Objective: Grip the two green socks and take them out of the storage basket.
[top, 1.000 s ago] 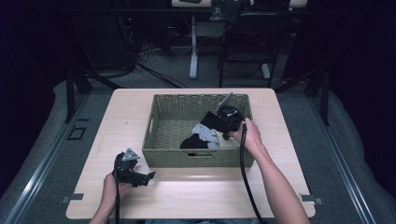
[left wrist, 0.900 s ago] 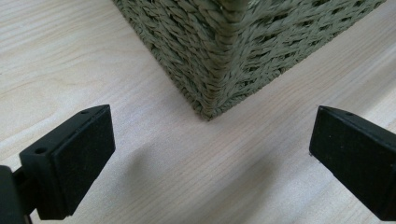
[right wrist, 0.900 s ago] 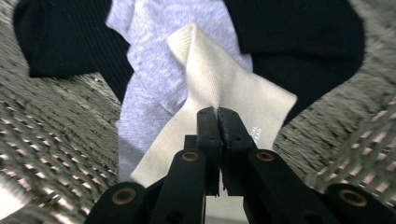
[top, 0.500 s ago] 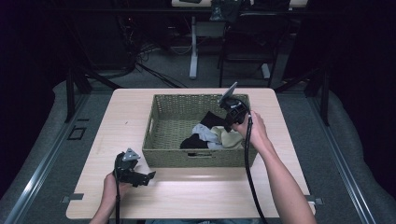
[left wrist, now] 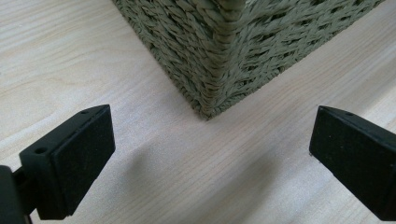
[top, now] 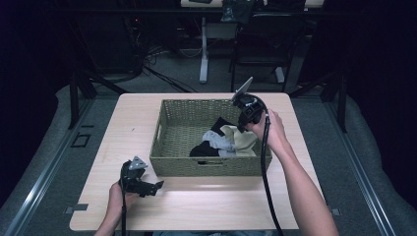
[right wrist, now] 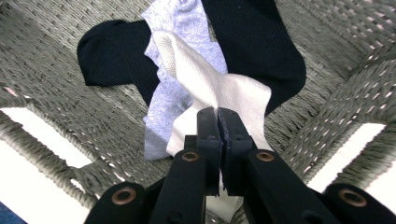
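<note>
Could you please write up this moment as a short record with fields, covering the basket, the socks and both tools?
surface: light wooden table
container: woven basket, upright on the table
contents: black socks, grey sock, white sock, piled together
right tool: jaws shut on the white sock, pulling it up from the pile
left tool: jaws wide open, nothing between them, low over the table by a basket corner
left tool contact: apart from the basket

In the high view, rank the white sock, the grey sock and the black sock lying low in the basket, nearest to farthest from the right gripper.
1. white sock, pinched by the right gripper, basket's right side.
2. grey sock, just left of it.
3. black sock, farthest left, toward the near wall of the basket.
</note>
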